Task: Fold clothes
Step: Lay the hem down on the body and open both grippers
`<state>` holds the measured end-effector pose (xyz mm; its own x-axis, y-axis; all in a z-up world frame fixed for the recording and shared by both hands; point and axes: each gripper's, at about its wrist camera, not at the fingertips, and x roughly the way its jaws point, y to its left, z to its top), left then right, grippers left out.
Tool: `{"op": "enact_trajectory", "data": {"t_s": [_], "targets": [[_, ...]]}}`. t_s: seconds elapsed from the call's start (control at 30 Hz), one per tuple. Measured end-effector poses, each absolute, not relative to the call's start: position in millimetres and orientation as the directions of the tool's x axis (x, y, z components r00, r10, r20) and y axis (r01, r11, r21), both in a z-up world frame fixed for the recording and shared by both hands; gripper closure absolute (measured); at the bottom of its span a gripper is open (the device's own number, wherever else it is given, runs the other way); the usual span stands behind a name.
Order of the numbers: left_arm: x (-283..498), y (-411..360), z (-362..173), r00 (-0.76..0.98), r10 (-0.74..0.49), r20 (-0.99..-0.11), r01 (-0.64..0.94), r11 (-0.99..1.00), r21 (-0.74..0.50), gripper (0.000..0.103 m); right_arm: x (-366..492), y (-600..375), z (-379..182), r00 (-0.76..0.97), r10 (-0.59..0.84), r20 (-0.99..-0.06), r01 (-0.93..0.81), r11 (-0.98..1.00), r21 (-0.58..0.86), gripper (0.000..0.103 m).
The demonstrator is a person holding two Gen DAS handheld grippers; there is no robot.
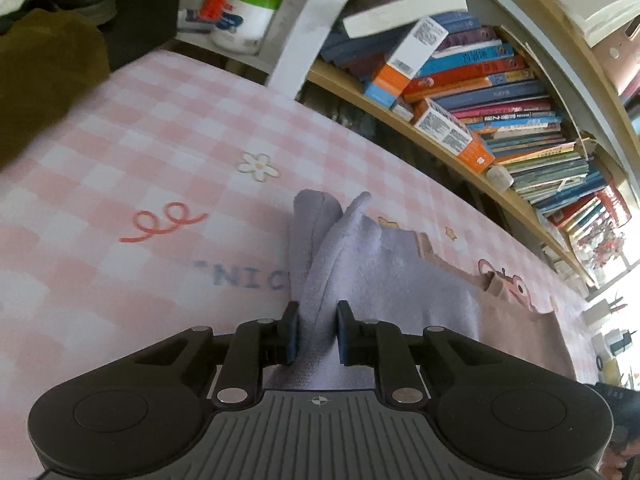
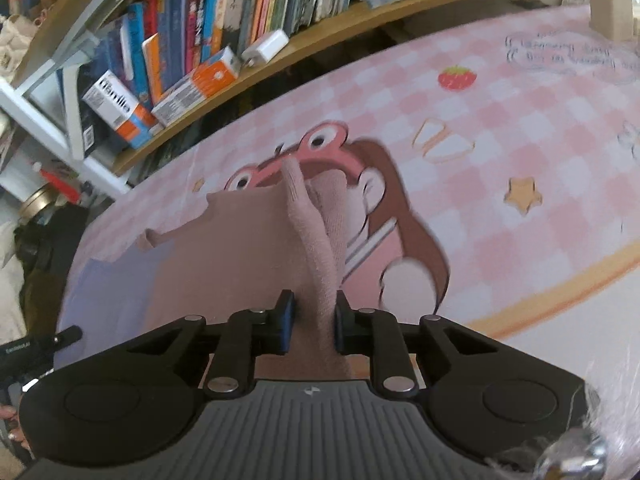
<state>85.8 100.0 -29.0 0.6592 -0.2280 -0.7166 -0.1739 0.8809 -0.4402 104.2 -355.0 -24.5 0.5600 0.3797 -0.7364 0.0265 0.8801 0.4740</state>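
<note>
Pinching is seen at both tongs: left tongs (image 1: 317,334) are closed on the garment's (image 1: 400,280) lilac fold, right tongs (image 2: 313,326) on its pink-brown fold; the garment is spread on the checked table (image 1: 140,168).

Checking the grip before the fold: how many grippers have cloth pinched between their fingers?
2. The left gripper pinches the lilac end of the garment; the right gripper pinches its dusty-pink end, over the pink checked cloth.

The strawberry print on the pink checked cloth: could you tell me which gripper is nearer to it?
Right. The right gripper grips pinkish-brown fabric with the strawberry print ahead of it; the left gripper holds lavender fabric further off.
</note>
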Motion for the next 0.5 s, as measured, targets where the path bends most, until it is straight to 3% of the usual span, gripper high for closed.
{"op": "enact_trajectory", "data": {"t_s": [0.1,0.2,0.3,0.5], "targets": [[80.6,103.2,-34.7,0.648,-0.208,-0.732,-0.193,0.886,-0.422,0.08,93.4,-347.1,-25.1,0.573,0.358,-0.737,0.017,0.894,0.448,0.083],[79.2,94.8,-33.6,0.65,-0.152,-0.744,-0.194,0.914,-0.356,0.075,90.0,-338.4,-21.1,0.589,0.285,-0.756,0.02,0.93,0.366,0.067],[76.8,84.6,-27.3,0.657,-0.089,-0.749,-0.194,0.94,-0.282,0.062,84.4,-336.8,-12.6,0.607,0.261,-0.75,0.001,0.944,0.33,0.067],[54.1,83.3,-7.6,0.715,-0.046,-0.697,-0.2,0.943,-0.267,0.057,71.9,-338.1,2.7,0.639,0.222,-0.737,-0.012,0.96,0.278,0.064]]}}
